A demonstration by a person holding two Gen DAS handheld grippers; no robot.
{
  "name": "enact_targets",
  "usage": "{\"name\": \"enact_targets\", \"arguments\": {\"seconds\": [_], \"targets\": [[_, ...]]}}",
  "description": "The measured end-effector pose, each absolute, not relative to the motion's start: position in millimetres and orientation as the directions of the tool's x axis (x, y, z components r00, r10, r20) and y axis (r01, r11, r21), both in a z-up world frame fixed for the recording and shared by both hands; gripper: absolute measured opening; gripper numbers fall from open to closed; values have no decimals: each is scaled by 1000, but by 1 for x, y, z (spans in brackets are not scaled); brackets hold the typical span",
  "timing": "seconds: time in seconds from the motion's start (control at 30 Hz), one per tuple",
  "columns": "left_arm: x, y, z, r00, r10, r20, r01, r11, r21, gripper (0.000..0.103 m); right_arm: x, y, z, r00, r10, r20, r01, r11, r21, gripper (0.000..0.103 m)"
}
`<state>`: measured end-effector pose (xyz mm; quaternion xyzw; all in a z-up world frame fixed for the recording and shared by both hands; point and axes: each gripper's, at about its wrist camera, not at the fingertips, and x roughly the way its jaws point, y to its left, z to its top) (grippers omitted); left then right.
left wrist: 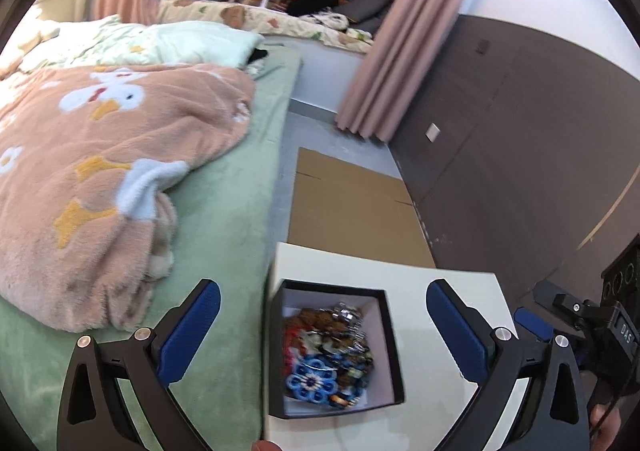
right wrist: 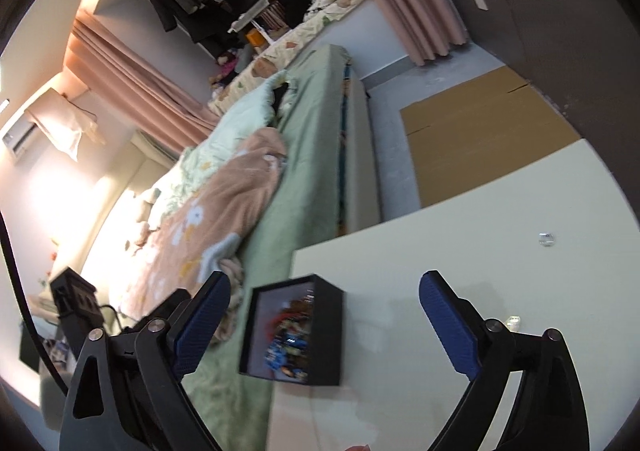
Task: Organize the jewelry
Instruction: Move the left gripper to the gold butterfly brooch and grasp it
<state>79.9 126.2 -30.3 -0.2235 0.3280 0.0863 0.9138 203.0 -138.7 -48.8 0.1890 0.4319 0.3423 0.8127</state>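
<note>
The square black cardboard box (left wrist: 335, 347) of mixed jewelry (left wrist: 326, 355) stood on the cream tabletop (left wrist: 420, 283) beside the bed. The left gripper (left wrist: 323, 327) and right gripper (right wrist: 325, 321) were spread wide, gripping nothing. The right gripper's housing read "DAS" (left wrist: 625, 330).

My left claw (left wrist: 323, 325) stands wide around the box (left wrist: 394, 351), clear of its walls. The table (left wrist: 440, 283) right of the box lies bare and passable, save two small bits (right wrist: 546, 239) far right. The bed (left wrist: 224, 219) crowds the table's left edge.
</note>
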Motion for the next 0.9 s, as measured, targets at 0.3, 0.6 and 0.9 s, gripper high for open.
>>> {"name": "enact_targets", "arguments": {"seconds": [0.3, 0.6, 0.9], "targets": [[96, 73, -32, 739, -16, -673, -203, 948, -245, 103, 213, -178, -54, 412, 668, -619, -364, 744, 561, 102], [116, 22, -30, 713, -27, -701, -114, 982, -153, 103, 228, -221, -58, 435, 597, -675, -345, 802, 488, 103], [138, -17, -30, 695, -67, -716, -61, 987, -152, 103, 234, -260, -62, 468, 557, -686, -290, 830, 476, 103]]}}
